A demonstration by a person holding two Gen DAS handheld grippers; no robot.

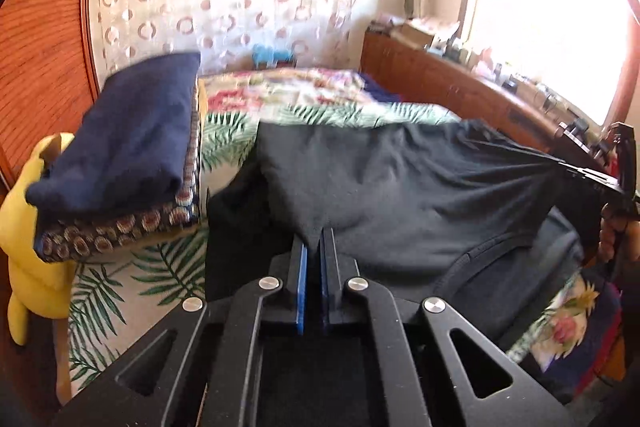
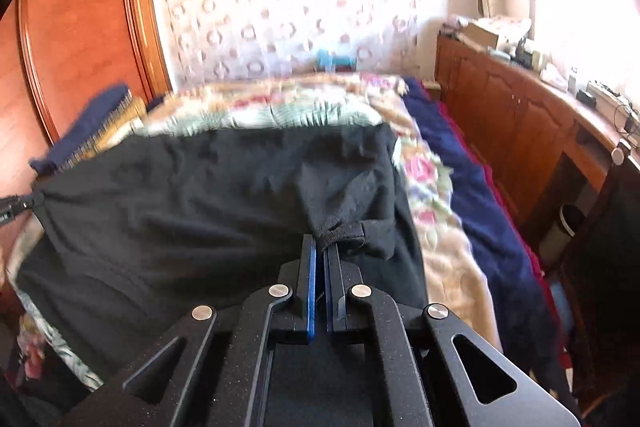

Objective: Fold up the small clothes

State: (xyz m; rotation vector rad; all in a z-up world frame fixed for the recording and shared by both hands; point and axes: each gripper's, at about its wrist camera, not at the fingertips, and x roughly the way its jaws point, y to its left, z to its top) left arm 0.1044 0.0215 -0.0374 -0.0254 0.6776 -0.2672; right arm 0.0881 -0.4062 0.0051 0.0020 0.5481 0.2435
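1. Over the bed [image 1: 120, 287], with its palm-leaf and flower print cover, one black garment [image 1: 400, 187] hangs stretched between two grippers.
2. Left gripper [image 1: 314, 239]: jaws pinched together on a pulled-up point of the black fabric, blue pads nearly touching with cloth wedged at the tips.
3. Right gripper [image 2: 320, 247]: jaws closed too, biting a bunched edge of the same garment, where one small ribbed loop [image 2: 344, 233] of fabric sticks out beside the fingertips.
4. Seen from the left wrist camera, the right gripper sits at the far right edge, cloth drawn taut into it, with fingers of the person's hand [image 1: 612, 239] wrapped on its handle.
5. Seen from the right wrist camera, the tip of the left gripper peeks in at the far left edge, fabric gathered to it.
6. Off to the left lies a pile of two folded pieces: one navy cloth [image 1: 124, 135] on top of one dark patterned cloth [image 1: 120, 231] with ring motifs.
7. One yellow plush toy [image 1: 32, 227] slumps beside that pile, against the wooden wardrobe [image 1: 44, 47].
8. One long wooden sideboard [image 2: 520, 115] runs along the right under the bright window [image 1: 552, 11], its top cluttered with small items too blurred to count.
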